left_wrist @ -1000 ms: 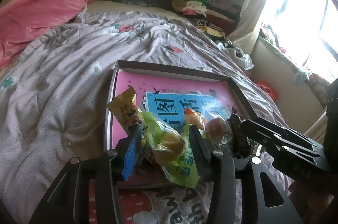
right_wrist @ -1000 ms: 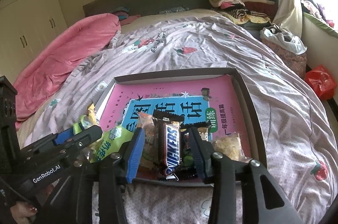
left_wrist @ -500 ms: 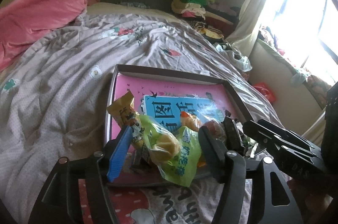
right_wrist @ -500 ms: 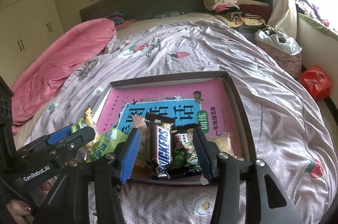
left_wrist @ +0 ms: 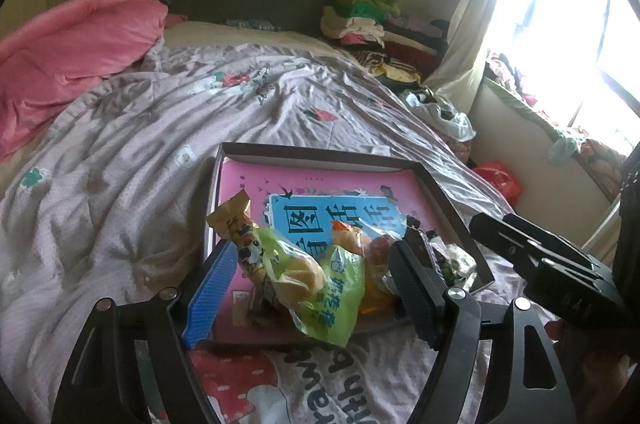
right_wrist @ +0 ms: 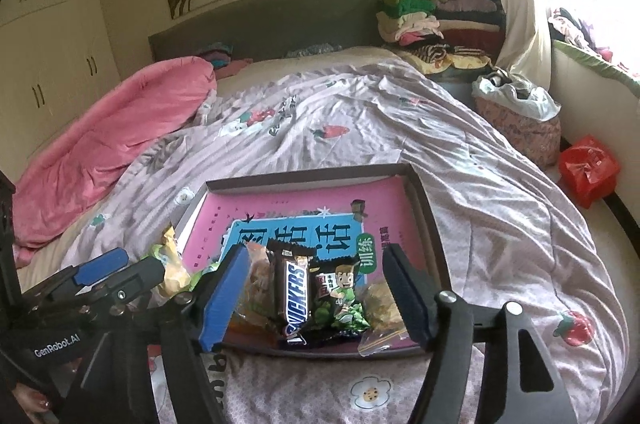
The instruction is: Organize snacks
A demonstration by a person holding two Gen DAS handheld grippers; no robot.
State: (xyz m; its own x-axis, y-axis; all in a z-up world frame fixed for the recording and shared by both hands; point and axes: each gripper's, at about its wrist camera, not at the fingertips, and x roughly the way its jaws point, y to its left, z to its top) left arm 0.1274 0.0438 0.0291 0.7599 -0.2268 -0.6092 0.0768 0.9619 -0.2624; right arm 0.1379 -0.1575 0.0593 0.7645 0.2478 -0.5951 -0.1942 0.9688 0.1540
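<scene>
Having just spread both tools, left tool (left_wrist: 310, 288) and right tool (right_wrist: 316, 298) released, I fear a pad snagging the green packet (left_wrist: 332, 288) or Snickers bar (right_wrist: 296, 300) piled at the tray's (right_wrist: 424, 208) near edge. That would drag them onto the bed (right_wrist: 480, 184).

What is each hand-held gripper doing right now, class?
Left hand-held gripper: open, just widened, green snack bag lying loose between its jaws.
Right hand-held gripper: open, just widened, Snickers bar released.

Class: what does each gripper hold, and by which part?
Nothing. The left gripper and right gripper have just opened; the snacks lie free in the tray.
</scene>
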